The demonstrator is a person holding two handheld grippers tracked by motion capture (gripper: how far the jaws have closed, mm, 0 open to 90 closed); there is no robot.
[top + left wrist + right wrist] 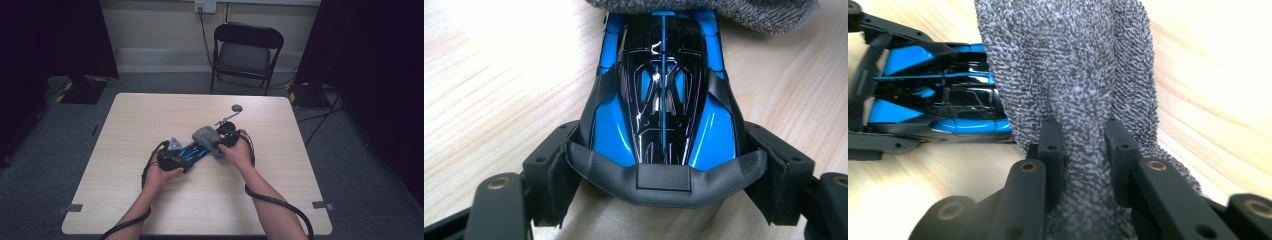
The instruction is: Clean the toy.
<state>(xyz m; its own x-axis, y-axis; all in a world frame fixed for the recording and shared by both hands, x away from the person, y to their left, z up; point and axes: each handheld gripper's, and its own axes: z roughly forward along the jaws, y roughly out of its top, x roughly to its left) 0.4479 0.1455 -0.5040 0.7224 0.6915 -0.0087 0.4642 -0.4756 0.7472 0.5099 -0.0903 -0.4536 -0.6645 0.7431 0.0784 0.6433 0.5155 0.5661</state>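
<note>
The left tool (176, 156) is clamped across the rear of a blue and black toy car (663, 95): in the left gripper view its two black jaws stand wide, one pressed on each flank of the body just ahead of the dark rear wing, so the car sits squarely between them and runs straight away from the tool. At the car's far end, a grey towel (704, 11) drapes over the nose.

The right gripper view gives the other end. The right tool (1083, 142) has its jaws drawn close together, pinching a fold of the grey towel between the pads; beyond the jaws the cloth spreads wide and lies over the car's front, and the blue bodywork sticks out to the left of the cloth, with the left tool's black jaw (868, 75) at its far end.

The high view shows how the two stand to each other. On the pale wooden worktop (125, 120) the car lies slantwise between the two tools, the towel heaped on it just beside the right tool (227, 137). Beyond the right tool, a small round-headed metal piece (232, 113) lies on the worktop. A black folding chair (246, 52) stands past the far edge.
</note>
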